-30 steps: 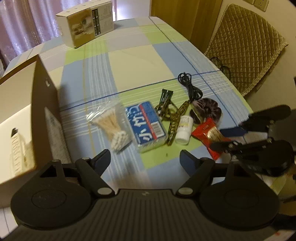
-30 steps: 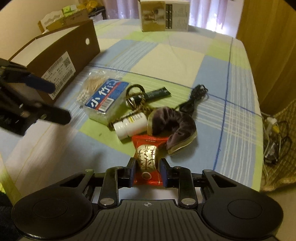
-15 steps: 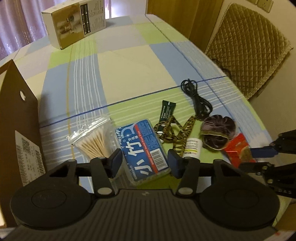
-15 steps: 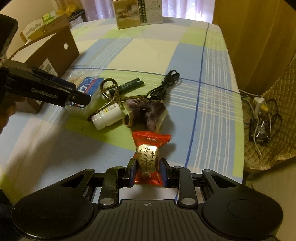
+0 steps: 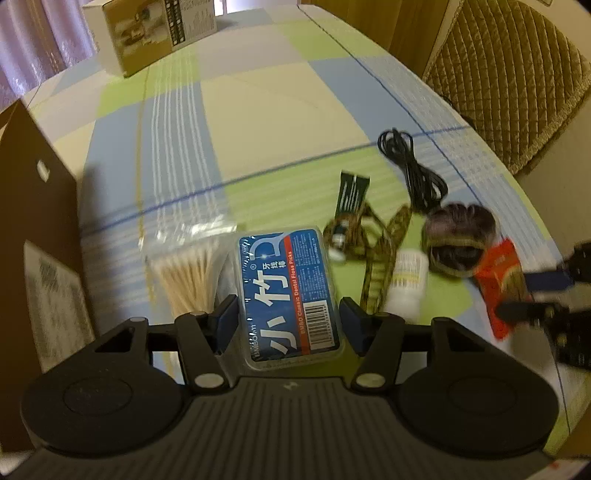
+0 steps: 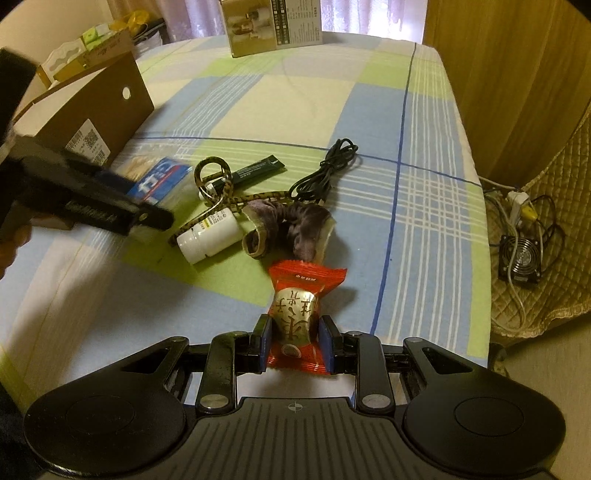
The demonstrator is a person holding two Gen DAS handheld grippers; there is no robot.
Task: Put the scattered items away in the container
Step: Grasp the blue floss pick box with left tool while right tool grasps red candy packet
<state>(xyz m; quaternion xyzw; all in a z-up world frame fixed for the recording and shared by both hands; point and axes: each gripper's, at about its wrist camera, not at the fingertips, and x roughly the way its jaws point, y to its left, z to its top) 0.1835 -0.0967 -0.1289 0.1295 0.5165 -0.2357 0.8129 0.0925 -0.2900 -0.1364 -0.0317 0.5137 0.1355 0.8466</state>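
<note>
My left gripper (image 5: 288,321) has its blue pads against both sides of the blue floss pick box (image 5: 288,291), shut on it at the table surface. In the right wrist view it (image 6: 92,210) hides part of that box (image 6: 159,181). My right gripper (image 6: 295,332) is shut on the red candy packet (image 6: 299,310), held just above the cloth. The brown cardboard container (image 5: 37,221) stands at the left, its inside hidden. A bag of cotton swabs (image 5: 188,273), a white bottle (image 6: 210,236), a leopard strap (image 5: 380,251), a purple scrunchie (image 6: 295,225), a black cable (image 6: 325,173) and a dark sachet (image 6: 258,171) lie scattered.
A beige carton (image 6: 273,26) stands at the table's far end. A quilted chair (image 5: 509,74) is beyond the right table edge, with a power strip and a small fan (image 6: 521,258) on the floor there. The checked tablecloth (image 6: 295,96) is bare between the pile and the carton.
My left gripper came down and forward from beside the container, narrowed its jaws, and now has the floss pick box between its pads. My right gripper drew the candy packet back from the pile.
</note>
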